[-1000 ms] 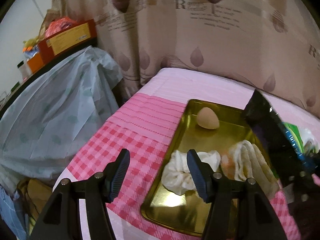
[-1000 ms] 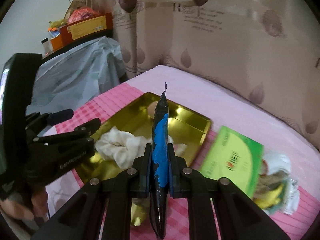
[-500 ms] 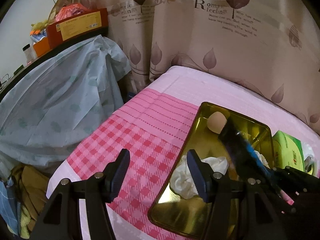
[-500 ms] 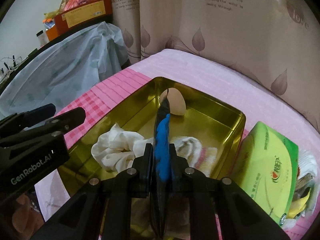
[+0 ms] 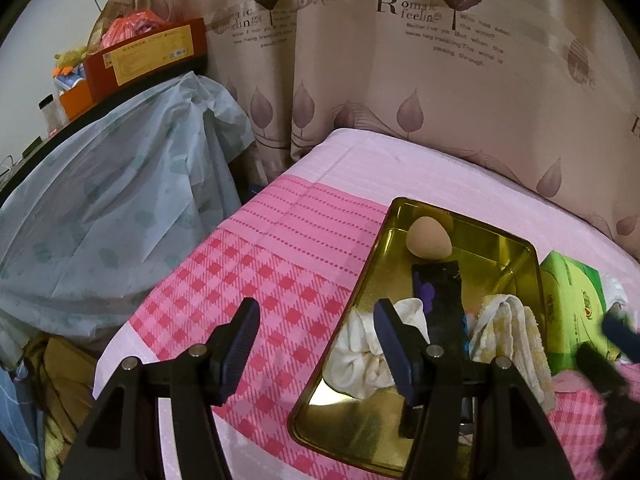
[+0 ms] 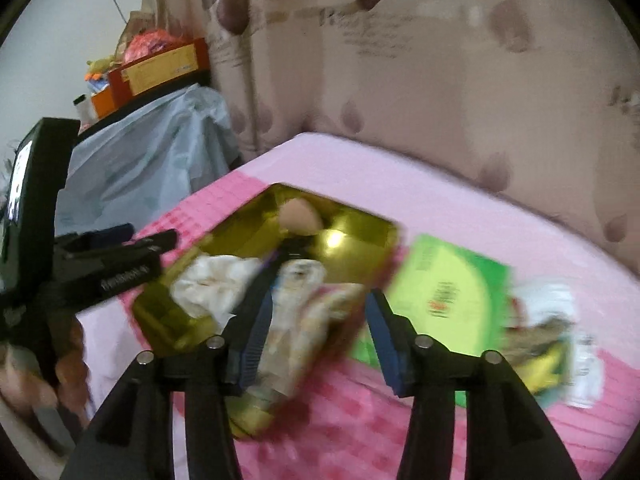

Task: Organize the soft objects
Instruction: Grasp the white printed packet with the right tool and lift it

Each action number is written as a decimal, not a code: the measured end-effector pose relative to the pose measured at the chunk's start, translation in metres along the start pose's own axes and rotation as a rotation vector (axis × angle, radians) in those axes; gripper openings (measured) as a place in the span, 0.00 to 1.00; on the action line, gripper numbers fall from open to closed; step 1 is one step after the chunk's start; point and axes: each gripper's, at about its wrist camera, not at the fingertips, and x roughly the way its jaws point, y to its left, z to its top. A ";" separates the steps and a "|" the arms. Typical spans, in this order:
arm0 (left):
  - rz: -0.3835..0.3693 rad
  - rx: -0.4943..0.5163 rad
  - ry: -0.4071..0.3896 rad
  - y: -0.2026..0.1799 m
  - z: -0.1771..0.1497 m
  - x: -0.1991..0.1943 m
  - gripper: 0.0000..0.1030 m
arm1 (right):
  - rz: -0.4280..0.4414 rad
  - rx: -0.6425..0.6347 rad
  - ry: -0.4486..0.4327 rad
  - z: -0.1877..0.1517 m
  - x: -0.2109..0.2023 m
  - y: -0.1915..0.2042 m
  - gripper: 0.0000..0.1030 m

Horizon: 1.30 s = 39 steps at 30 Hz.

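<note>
A gold tray [image 5: 516, 258] sits on the pink bed and also shows in the right wrist view [image 6: 362, 226]. In it lie a beige sponge egg [image 5: 428, 238], a white cloth [image 5: 362, 354], a cream and yellow towel [image 5: 510, 328] and a dark packet with blue print [image 5: 440, 300]. My left gripper [image 5: 316, 338] is open and empty above the tray's left edge. My right gripper [image 6: 316, 340] is open and empty above the tray's near right corner; its view is blurred.
A green tissue pack [image 5: 572, 304] lies right of the tray, with crumpled wrappers [image 6: 556, 344] beyond it. A plastic-covered heap [image 5: 104, 208] stands left of the bed. A leaf-print curtain [image 5: 400, 60] hangs behind.
My right gripper has opened and let go of the dark packet, which now lies in the tray. The right gripper has pulled back to the right.
</note>
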 end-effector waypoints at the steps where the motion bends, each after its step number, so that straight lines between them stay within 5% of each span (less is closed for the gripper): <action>1: 0.001 0.004 0.002 -0.001 0.000 0.000 0.59 | -0.020 -0.003 -0.008 -0.001 -0.005 -0.006 0.45; 14: 0.002 0.036 0.007 -0.009 -0.004 0.000 0.59 | -0.345 0.196 0.047 -0.027 -0.012 -0.154 0.49; 23: -0.001 0.056 0.017 -0.013 -0.005 0.004 0.59 | -0.472 0.303 0.174 -0.018 0.028 -0.202 0.49; 30: -0.001 0.054 0.017 -0.012 -0.006 0.004 0.59 | -0.426 0.302 0.242 -0.053 0.017 -0.204 0.49; 39: 0.002 0.066 0.011 -0.013 -0.006 0.003 0.59 | -0.315 0.231 0.213 -0.108 -0.020 -0.191 0.49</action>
